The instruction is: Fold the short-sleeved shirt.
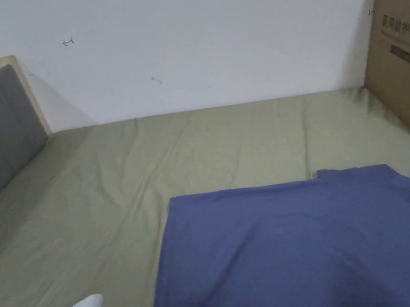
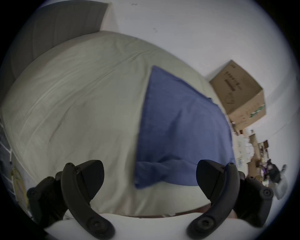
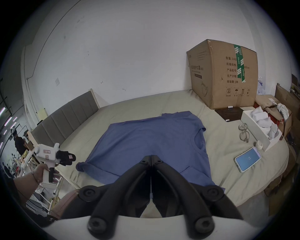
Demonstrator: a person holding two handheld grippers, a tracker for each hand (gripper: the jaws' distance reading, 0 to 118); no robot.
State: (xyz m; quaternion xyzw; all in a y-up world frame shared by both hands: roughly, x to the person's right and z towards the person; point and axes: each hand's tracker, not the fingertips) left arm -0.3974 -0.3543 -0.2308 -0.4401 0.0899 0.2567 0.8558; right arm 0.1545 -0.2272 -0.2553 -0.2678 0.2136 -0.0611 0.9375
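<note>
Lying spread on the olive-green bed (image 1: 109,183), the blue short-sleeved shirt (image 3: 151,139) sits toward the near right side, its collar pointing right toward the cardboard box (image 3: 222,73) that stands against the wall. Most of it is flat, but the hem corner nearest the left claw (image 2: 150,175) is rumpled and rolled under.

That left claw hovers off the bed's near edge with its jaws spread wide and nothing between them, just beside the bunched corner. The right claw (image 3: 151,158) is closed, jaw tips meeting; in the right gripper view it sits over the shirt's near edge, and I cannot tell whether any cloth is pinched between the tips.

My judgement is that the shirt is thin, light knit fabric: soft, limp, and likely to sag or drag along the sheet if lifted from one point. It will crease wherever it is pinched, so a hold at the hem corners or shoulder seams, one claw on each, should keep an edge taut. The rolled corner probably wants smoothing out first. Glasses (image 3: 243,132) and a phone (image 3: 247,159) lie on the bed to the right, well apart from the cloth.
</note>
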